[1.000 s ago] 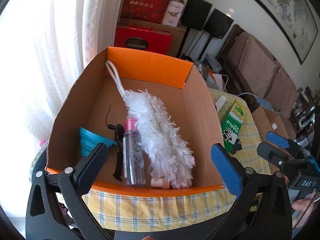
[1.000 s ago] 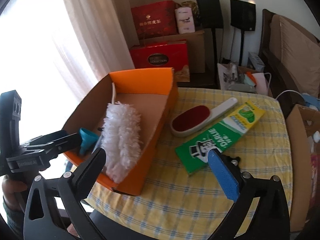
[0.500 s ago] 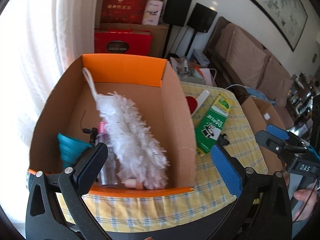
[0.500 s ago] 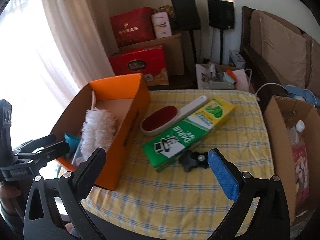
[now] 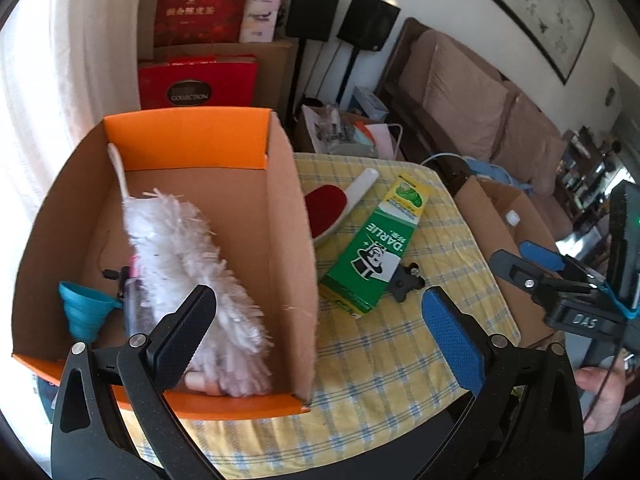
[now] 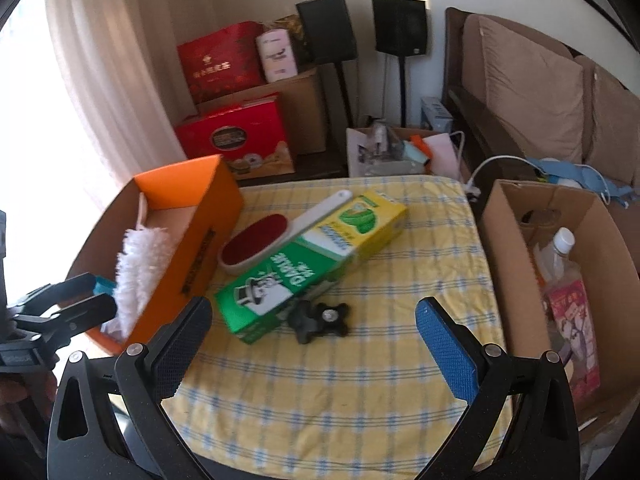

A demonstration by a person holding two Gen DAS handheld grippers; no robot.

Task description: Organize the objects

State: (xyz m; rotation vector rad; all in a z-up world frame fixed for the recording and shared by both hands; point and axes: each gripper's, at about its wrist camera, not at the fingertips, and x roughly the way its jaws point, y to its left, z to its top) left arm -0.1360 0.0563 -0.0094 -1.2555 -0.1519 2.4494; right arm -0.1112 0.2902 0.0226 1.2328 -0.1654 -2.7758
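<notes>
The orange cardboard box (image 5: 280,208) at the left of the left wrist view already holds a white duster (image 5: 180,248), a teal funnel (image 5: 82,314) and a clear bottle with a pink cap (image 5: 130,304), half hidden under the duster. So part of the sorting looks done. Three things are left on the yellow checked surface (image 6: 360,380), in the centre of the right wrist view: a green toothpaste box (image 6: 304,264), a red lint brush (image 6: 280,236) lying partly on it, and a small black knob (image 6: 320,320) touching the box's near end.

Both tools are empty. The left hand-held gripper (image 5: 320,332) hangs spread wide over the near right corner of the orange box; the right hand-held gripper (image 6: 316,340) hangs just as wide above the knob and the near end of the toothpaste box.

Against the frames a second earlier, the left view has swung right, off the inside of the box and toward the loose things. The right view has also swung right, so the toothpaste box and knob now sit centred between its fingers. Likely one of these is next.
</notes>
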